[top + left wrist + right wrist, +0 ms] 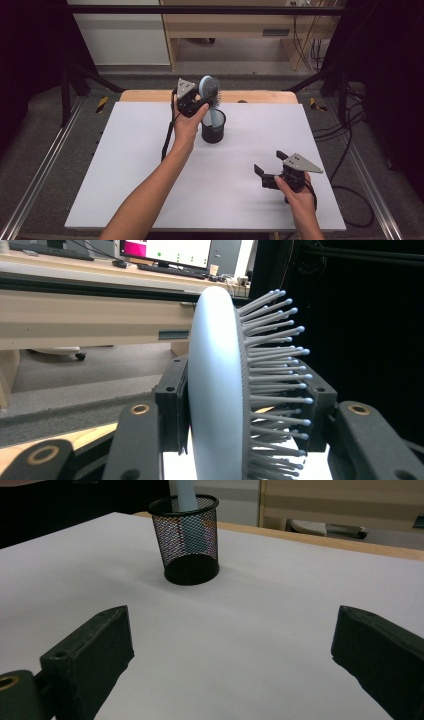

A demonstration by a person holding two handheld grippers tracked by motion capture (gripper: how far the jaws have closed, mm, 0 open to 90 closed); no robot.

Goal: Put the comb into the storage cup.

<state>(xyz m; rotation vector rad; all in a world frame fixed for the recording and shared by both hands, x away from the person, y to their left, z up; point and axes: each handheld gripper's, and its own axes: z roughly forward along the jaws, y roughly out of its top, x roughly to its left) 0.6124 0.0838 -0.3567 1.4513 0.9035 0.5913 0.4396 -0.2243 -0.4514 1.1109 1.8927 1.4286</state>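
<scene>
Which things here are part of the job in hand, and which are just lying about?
In the job:
- hairbrush, head clamped in the left gripper, handle down in the cup
- black mesh cup

Not in the job:
- right gripper, jaws open, nothing between them, near the table's front edge
- white table
- monitor and keyboard on the desk behind

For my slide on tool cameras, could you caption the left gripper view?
Left tool clamps the pale blue hairbrush head, bristles pointing right.
</scene>
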